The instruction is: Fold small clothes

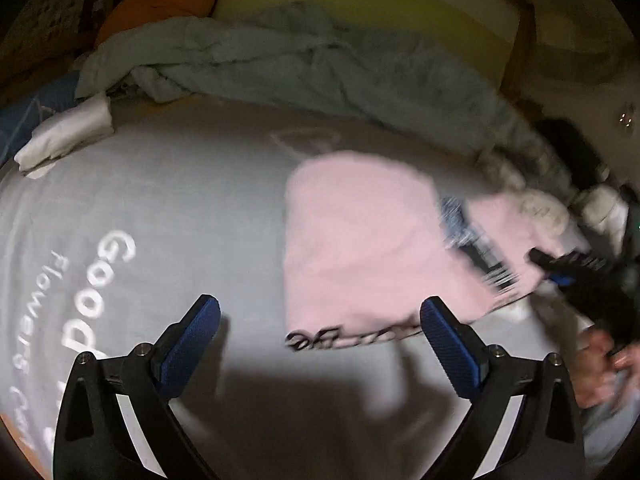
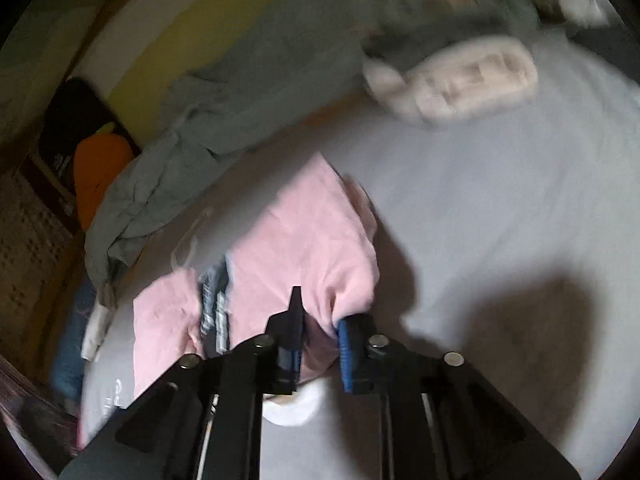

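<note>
The pink garment (image 2: 304,240) is spread half-folded on the grey bed sheet (image 2: 500,200); a bunched edge is pinched in the right gripper (image 2: 320,322); the left gripper (image 1: 320,320) is held wide and empty; the fold could be dragged askew if that thin pinch is pulled.

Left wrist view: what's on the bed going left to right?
Folded white cloth → white lettering on the grey sheet → pink garment → right gripper, at the garment's right edge.
</note>
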A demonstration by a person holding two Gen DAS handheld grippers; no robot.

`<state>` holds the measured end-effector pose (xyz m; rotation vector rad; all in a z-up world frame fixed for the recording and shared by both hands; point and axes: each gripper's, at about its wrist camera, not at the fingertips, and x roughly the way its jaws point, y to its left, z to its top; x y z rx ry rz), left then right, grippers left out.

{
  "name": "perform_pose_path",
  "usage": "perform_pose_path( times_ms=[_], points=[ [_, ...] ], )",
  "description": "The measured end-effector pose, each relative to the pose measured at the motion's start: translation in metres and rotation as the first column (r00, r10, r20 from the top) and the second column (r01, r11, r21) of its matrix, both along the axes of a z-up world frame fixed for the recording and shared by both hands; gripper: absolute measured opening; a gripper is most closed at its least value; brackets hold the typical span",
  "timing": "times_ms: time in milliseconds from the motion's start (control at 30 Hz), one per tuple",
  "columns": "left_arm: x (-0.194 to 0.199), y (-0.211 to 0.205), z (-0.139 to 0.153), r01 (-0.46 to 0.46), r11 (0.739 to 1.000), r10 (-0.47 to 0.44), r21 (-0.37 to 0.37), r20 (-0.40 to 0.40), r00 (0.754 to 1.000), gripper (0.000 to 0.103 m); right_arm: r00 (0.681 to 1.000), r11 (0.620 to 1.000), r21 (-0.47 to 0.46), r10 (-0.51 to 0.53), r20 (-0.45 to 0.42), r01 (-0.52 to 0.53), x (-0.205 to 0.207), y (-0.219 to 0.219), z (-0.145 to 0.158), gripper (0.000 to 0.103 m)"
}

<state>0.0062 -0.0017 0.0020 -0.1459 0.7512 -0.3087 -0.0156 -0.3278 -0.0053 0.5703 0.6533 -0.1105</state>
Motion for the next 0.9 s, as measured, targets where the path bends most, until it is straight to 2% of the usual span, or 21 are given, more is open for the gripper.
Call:
perform_pose_path(
  times_ms=[67,167,267,333,433,500,600,667,700,767,833,900],
  points=[
    [-0.009,0.006,0.031,-0.013,1.0,0.011,0.018,0.087,0.996,0.099,0.997,0.996,-0.079,0.032,0.064,-0.027,-0.002,0.019,0.023,0.013],
    [-0.023,0.023,0.075,-0.071,0.997,0.059,0.037,0.259,0.964,0.099,0.979,0.979,-0.165,0.146,0.141,-0.122,0.0,0.06,0.057,0.012],
    [-0.027,0.05,0.097,-0.137,0.99,0.124,0.017,0.336,0.934,0.099,0.946,0.926,-0.288,0.292,0.139,-0.244,0.006,0.116,0.072,0.01],
    [-0.027,0.068,0.102,-0.196,0.98,0.176,0.016,0.368,0.913,0.099,0.918,0.889,-0.315,0.382,0.107,-0.333,0.009,0.15,0.068,0.01],
    [-0.021,0.087,0.101,-0.225,0.974,0.214,-0.009,0.349,0.912,0.099,0.882,0.851,-0.302,0.467,0.059,-0.43,0.011,0.188,0.047,0.009],
    [-0.016,0.096,0.096,-0.231,0.972,0.232,-0.043,0.315,0.92,0.099,0.87,0.848,-0.251,0.491,0.04,-0.467,0.014,0.204,0.028,0.009],
    [-0.009,0.099,0.09,-0.223,0.973,0.229,-0.053,0.278,0.933,0.099,0.869,0.851,-0.191,0.494,-0.024,-0.489,0.022,0.215,-0.003,0.009],
    [-0.007,0.098,0.087,-0.207,0.976,0.216,-0.061,0.26,0.941,0.099,0.863,0.853,-0.141,0.505,-0.019,-0.502,0.016,0.215,-0.009,0.01],
    [-0.007,0.095,0.086,-0.194,0.979,0.204,-0.064,0.255,0.945,0.099,0.854,0.845,-0.135,0.521,-0.007,-0.517,0.009,0.214,-0.006,0.013],
    [-0.01,0.089,0.084,-0.17,0.983,0.18,-0.063,0.25,0.951,0.099,0.829,0.82,-0.14,0.559,-0.008,-0.554,-0.004,0.212,-0.004,0.034],
    [-0.009,0.081,0.081,-0.143,0.988,0.151,-0.05,0.249,0.957,0.099,0.809,0.797,-0.153,0.587,-0.026,-0.584,-0.017,0.211,-0.001,0.037],
    [-0.007,0.072,0.078,-0.11,0.993,0.118,-0.046,0.237,0.964,0.099,0.81,0.79,-0.204,0.585,-0.028,-0.578,-0.032,0.205,0.005,0.037]
  ],
)
